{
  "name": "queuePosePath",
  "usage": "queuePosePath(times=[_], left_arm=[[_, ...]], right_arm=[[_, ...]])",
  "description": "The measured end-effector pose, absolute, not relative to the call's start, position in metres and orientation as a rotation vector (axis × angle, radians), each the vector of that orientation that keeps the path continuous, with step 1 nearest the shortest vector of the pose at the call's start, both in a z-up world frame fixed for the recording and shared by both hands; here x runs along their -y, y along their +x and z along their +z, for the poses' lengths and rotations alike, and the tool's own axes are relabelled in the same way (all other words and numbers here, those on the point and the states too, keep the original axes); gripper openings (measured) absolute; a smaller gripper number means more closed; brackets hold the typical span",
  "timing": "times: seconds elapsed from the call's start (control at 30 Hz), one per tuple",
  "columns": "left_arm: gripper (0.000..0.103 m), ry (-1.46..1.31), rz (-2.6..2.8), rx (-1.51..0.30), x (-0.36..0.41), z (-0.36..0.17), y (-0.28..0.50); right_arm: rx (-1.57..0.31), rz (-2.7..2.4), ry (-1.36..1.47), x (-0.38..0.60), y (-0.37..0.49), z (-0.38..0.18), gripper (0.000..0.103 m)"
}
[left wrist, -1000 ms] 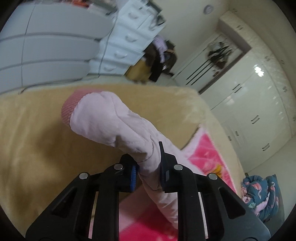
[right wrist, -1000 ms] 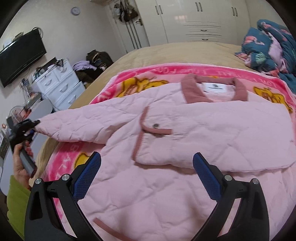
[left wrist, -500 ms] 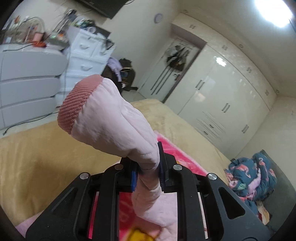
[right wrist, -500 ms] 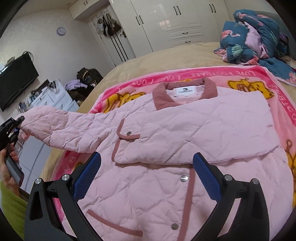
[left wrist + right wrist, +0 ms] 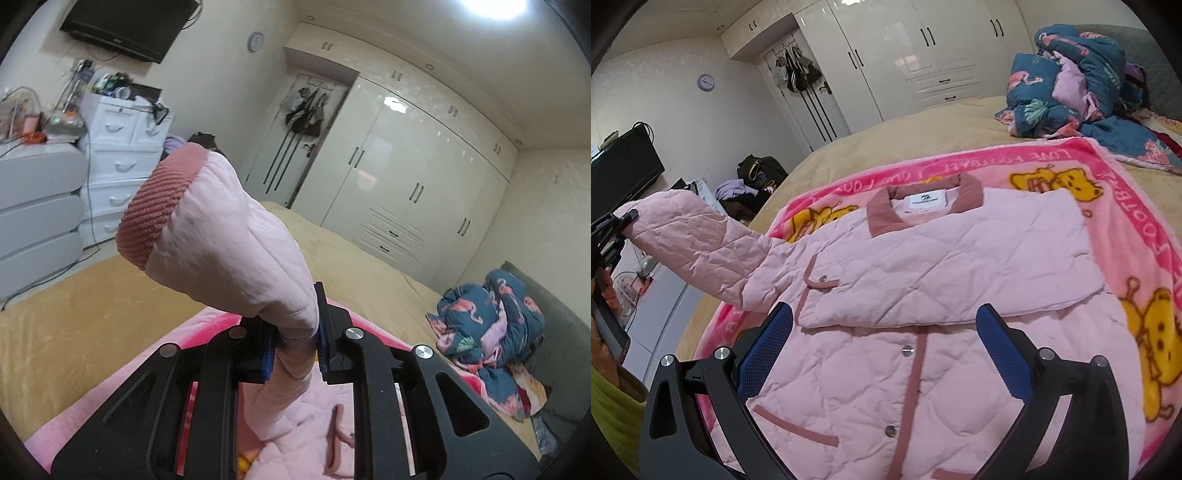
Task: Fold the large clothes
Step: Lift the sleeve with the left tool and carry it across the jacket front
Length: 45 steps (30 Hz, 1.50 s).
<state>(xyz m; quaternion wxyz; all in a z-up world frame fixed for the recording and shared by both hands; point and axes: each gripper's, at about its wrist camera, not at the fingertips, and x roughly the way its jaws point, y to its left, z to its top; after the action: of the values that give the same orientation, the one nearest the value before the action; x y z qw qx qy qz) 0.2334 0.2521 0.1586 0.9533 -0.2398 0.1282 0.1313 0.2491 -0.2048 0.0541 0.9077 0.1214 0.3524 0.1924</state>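
1. Jacket (image 5: 923, 280): pink quilted, dusky-rose collar and trim, snap buttons; lies front up on a pink cartoon blanket (image 5: 1137, 236) spread over a tan bed (image 5: 886, 147); one sleeve already folded flat across the chest

2. Left gripper (image 5: 295, 350): clenched on the other sleeve (image 5: 236, 243) just behind its ribbed cuff (image 5: 159, 206), holding it raised off the bed out to the jacket's side; the cuff stands above the jaws

3. Right gripper (image 5: 886, 354): jaws spread wide, holding nothing, hovering over the buttoned front

4. Handling, as judged: light, padded, soft; it slumps and creases where unsupported, and the shell fabric looks smooth enough to slide. The ribbed cuff and the seamed edges give the surest hold; a pinch through padding alone may slip

5. Change over the last second: the sleeve has been carried higher and swung inward, so the left wrist view now takes in the wardrobe (image 5: 406, 177) and television (image 5: 125, 26) rather than the bedspread; the right gripper's view has drawn back to show more of the jacket's lower front

6. Background: white drawers (image 5: 118, 166), bundled flamingo-print quilt (image 5: 495, 325)
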Motion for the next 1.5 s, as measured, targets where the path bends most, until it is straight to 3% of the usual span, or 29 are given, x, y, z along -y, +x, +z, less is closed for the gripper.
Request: queuePosePath(times=[0.87, 1.5], left_arm=[[0.01, -0.303, 0.042, -0.353, -0.099, 0.16, 0.283], [0.01, -0.15, -0.142, -0.543, 0.011, 0.085, 0.32]], right_arm=[[-0.698, 0.308, 0.449, 0.312, 0.23, 0.047, 0.099], [-0.694, 0.237, 0.562, 0.37, 0.223, 0.028, 0.099]])
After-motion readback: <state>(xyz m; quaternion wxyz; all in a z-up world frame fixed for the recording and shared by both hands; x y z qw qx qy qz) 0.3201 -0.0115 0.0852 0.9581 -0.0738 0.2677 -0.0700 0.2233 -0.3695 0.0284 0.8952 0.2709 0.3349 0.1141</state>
